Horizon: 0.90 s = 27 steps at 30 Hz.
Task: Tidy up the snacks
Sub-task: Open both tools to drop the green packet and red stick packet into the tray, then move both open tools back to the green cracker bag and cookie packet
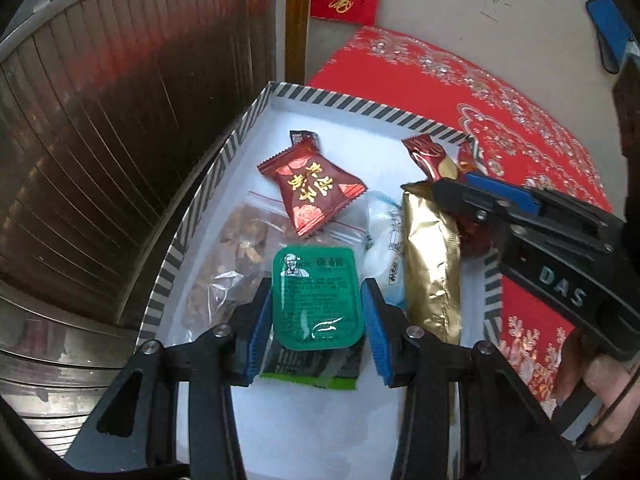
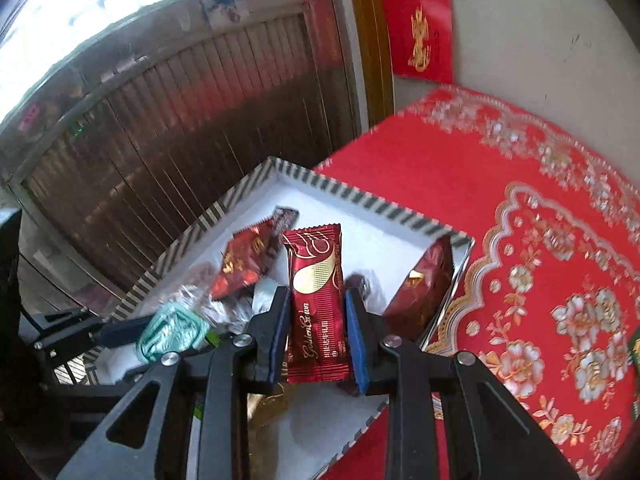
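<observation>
Red wafer bar (image 2: 317, 304) clamped in right hand-held gripper (image 2: 316, 338), pitched down over striped box (image 1: 248, 118). Green sauce tub (image 1: 316, 298) gripped by left hand-held gripper (image 1: 316, 330), angled steeply down inside box. Box sits on red cloth (image 2: 520, 240).

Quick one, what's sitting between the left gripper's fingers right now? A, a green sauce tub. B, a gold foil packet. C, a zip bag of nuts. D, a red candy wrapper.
A: in the left wrist view the green sauce tub sits between the left gripper fingers, over the striped box.
</observation>
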Available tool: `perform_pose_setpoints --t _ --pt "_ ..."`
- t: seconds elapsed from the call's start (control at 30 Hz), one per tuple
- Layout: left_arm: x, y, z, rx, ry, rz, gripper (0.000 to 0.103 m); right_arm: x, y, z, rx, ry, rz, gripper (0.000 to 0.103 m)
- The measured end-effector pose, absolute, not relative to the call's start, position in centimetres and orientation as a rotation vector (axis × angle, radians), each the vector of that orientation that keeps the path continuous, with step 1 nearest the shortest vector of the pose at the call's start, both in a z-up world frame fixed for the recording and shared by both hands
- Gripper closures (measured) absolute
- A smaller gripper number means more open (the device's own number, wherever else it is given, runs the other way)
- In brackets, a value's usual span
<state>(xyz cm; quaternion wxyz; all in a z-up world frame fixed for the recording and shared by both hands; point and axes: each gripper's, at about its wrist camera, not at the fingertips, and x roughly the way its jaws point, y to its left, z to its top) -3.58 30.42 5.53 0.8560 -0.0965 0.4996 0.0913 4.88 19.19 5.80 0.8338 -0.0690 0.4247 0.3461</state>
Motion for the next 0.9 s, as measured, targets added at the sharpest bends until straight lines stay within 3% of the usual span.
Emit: perform_pose_setpoints --t 0.07,0.17,0.2,0.27,0.4,0.47,0.9 --pt "-3.4 30.6 5.3 -0.200 1.046 0.210 0.058 4.7 19.1 5.9 -0.146 0.886 0.742 0.072" --pt "-3.2 30.3 5.4 -0.152 1.037 0.246 0.056 4.6 18.5 6.2 -0.100 0.884 0.755 0.059" --pt "-3.2 30.3 5.4 -0.156 1.037 0.246 0.052 4.6 18.2 6.4 -0.073 0.884 0.767 0.056" --pt "-3.4 30.4 5.6 -0.163 1.022 0.250 0.034 4.1 17.8 6.8 -0.041 0.881 0.793 0.055" --pt "-3.7 30.3 6.3 -0.141 0.987 0.277 0.029 3.1 16.4 7.6 -0.025 0.842 0.787 0.055" --pt "-3.9 30.1 6.8 -0.140 0.964 0.281 0.020 2.7 15.4 7.8 -0.004 0.844 0.787 0.053" --pt "-3.9 24.7 7.8 -0.066 0.882 0.257 0.019 -0.3 10.1 7.7 -0.004 0.788 0.701 0.053"
